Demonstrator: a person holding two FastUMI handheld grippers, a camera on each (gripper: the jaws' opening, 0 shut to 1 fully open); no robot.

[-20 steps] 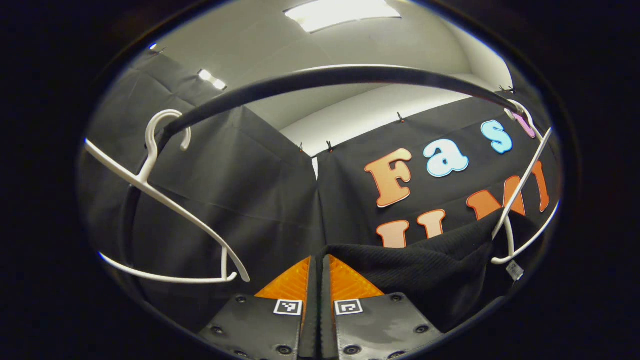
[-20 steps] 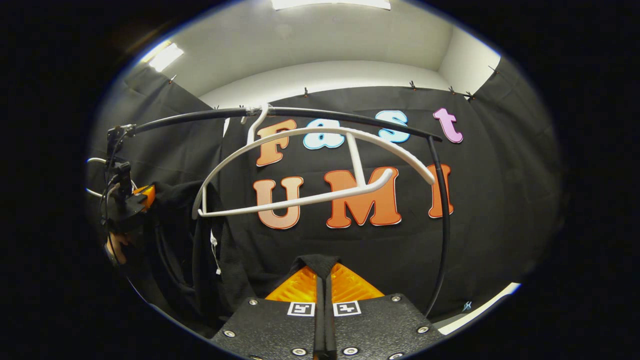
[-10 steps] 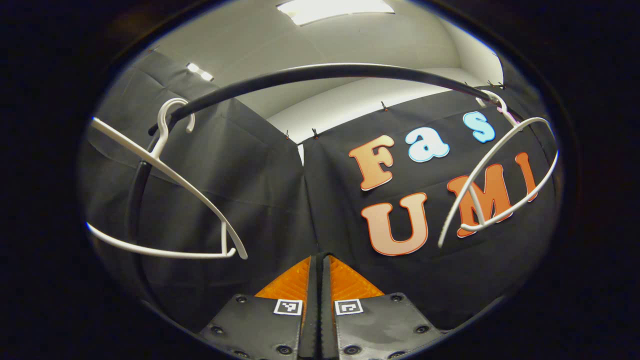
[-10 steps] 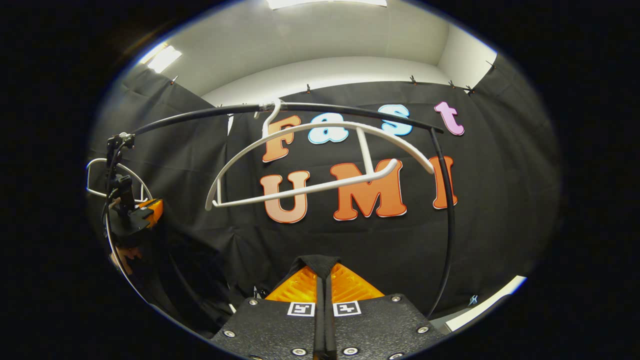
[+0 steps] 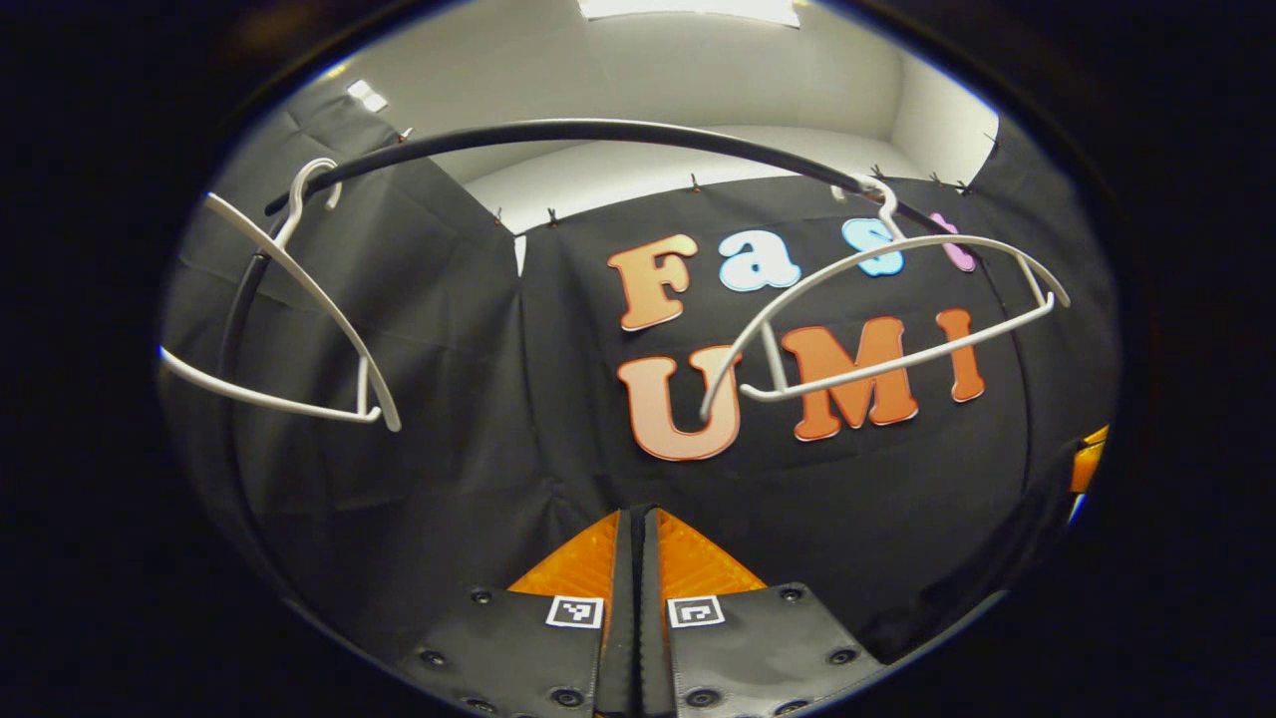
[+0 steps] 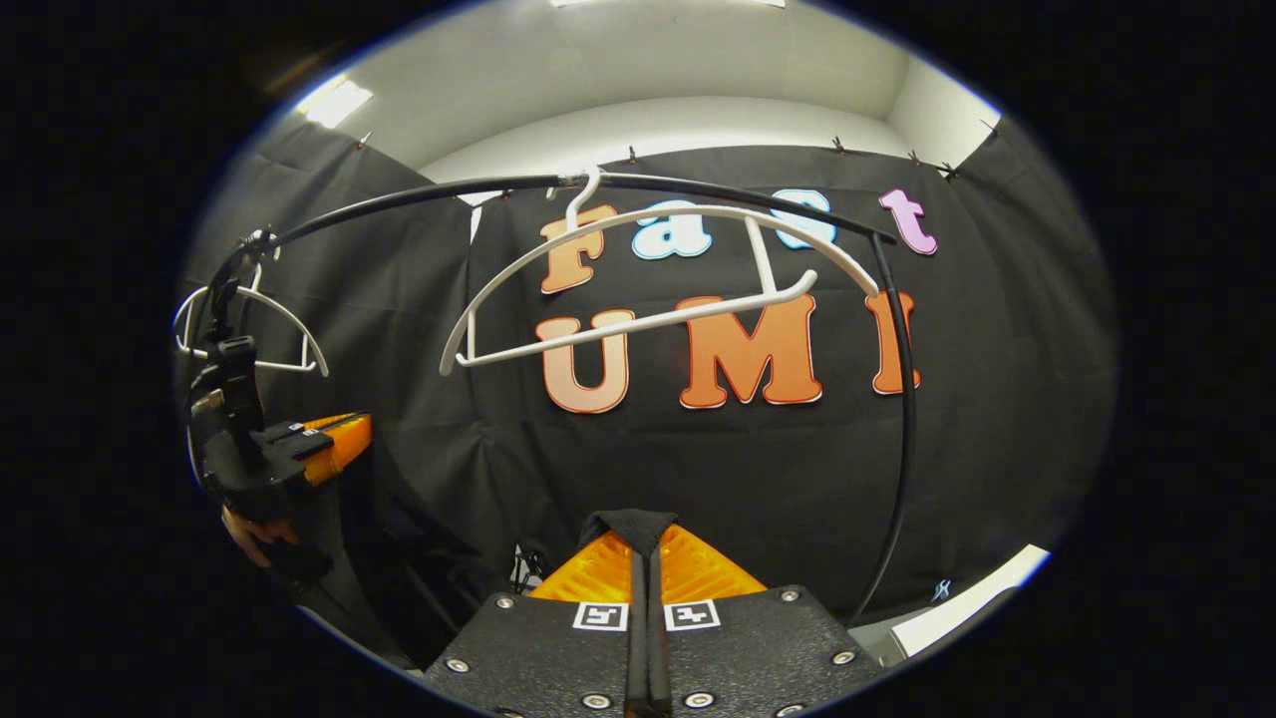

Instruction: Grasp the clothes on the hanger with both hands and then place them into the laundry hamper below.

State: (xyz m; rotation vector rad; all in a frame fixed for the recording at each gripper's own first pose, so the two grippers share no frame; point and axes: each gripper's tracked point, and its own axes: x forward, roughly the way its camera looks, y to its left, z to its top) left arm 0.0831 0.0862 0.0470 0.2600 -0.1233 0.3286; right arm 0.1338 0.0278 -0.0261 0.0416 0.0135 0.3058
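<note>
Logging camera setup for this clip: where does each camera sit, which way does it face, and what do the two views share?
Left gripper view: rides the left gripper, angled up at the rail and two bare white hangers; its closed fingers show below.
Right gripper view: rides the right gripper, facing the same rail; its fingers pinch black garment; the left gripper and a hand show at left.
Shared: rail, near hanger, booth wall.

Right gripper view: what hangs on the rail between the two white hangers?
Nothing: in the right gripper view, the rail between far hanger and near hanger is bare.
</note>
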